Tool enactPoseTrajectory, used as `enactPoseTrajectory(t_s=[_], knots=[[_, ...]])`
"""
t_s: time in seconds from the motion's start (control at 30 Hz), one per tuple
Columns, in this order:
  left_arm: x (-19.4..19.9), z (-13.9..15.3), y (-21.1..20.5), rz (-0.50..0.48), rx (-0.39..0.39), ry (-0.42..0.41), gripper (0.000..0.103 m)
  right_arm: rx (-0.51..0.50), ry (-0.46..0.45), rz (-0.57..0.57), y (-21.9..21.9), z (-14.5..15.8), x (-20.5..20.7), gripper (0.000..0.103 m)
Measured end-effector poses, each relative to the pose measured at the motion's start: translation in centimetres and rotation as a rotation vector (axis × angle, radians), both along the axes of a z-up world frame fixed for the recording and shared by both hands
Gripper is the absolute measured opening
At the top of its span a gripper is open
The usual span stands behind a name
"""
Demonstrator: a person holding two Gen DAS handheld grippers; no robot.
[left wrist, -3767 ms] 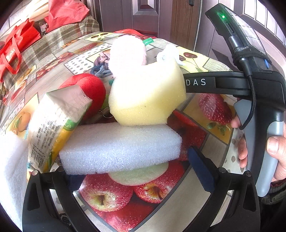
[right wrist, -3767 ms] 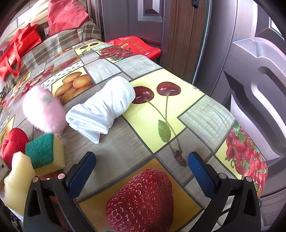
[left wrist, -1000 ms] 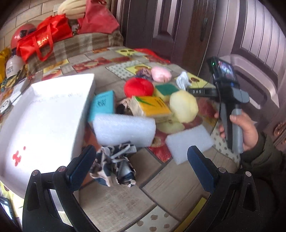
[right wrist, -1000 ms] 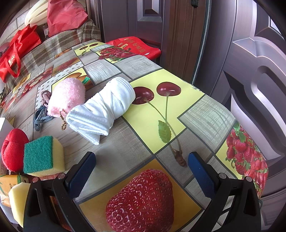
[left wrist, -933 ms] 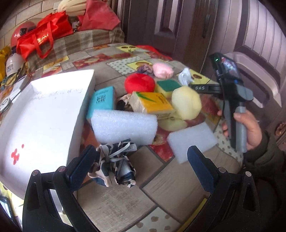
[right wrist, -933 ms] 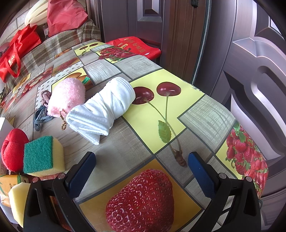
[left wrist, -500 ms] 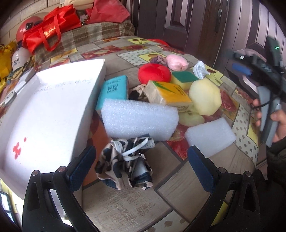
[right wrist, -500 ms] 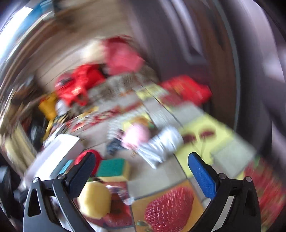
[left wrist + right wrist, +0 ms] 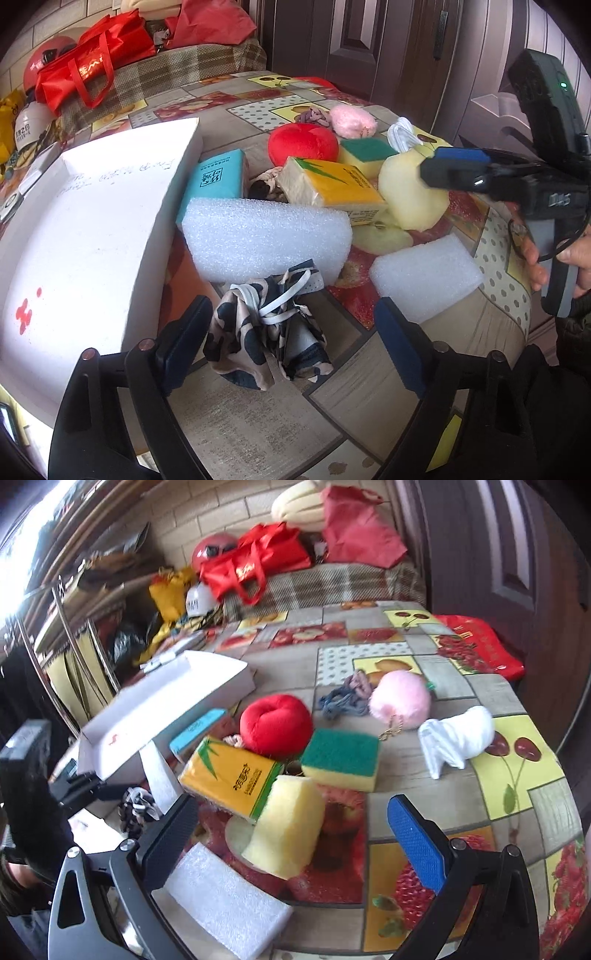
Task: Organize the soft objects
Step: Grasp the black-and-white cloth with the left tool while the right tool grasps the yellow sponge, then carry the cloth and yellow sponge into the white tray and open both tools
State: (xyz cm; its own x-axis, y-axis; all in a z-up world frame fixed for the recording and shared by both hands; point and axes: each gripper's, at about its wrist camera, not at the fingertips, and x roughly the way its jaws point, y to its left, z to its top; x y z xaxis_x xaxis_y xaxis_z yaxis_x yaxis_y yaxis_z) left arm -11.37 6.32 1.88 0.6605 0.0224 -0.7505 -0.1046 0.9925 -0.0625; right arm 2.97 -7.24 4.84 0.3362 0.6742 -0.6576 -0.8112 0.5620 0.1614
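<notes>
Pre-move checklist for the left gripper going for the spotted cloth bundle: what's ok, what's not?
1. Left gripper straddles the spotted cloth bundle: ok. The jaws have just been closing, with the bundle between them.
2. Pads pressing on the cloth: not ok; gaps show on both sides.
3. Long white foam block clear of the bundle: not ok; the bundle's far edge meets it.
4. White box open with bare floor: ok.
5. Right gripper empty and out of the way: ok; jaws wide, over the yellow sponge.
6. Cloth strap free of snags: cannot tell.
</notes>
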Motion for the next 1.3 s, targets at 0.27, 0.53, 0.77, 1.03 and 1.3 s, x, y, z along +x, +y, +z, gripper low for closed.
enactPoseTrajectory(t_s=[0.27, 0.53, 0.77, 1.03, 1.3], knots=[[-0.2, 0.1, 0.0, -0.019, 0.018, -0.009, 0.061, -0.022, 0.161, 0.013, 0.1, -2.9, 1.4, 0.034], [-0.6, 0.5, -0.2, -0.054, 0.015, -0.044, 0.029, 0.085, 0.134, -0.007, -1.9, -1.2, 1.1, 0.026], [-2.3, 2.8, -0.4, -0.037, 0.044, -0.159, 0.027, 0.205, 0.083, 0.008, -2.9, 1.5, 0.0, 0.026], [-4.7, 5.9, 0.9, 0.059, 0.045, -0.33, 0.028, 0.329, -0.013, 0.054, -3.0, 5.4, -2.2, 0.026], [-6.6, 6.5, 3.4, 0.18, 0.038, -0.413, 0.028, 0.361, -0.085, 0.046, -1.9, 6.1, -3.6, 0.026]])
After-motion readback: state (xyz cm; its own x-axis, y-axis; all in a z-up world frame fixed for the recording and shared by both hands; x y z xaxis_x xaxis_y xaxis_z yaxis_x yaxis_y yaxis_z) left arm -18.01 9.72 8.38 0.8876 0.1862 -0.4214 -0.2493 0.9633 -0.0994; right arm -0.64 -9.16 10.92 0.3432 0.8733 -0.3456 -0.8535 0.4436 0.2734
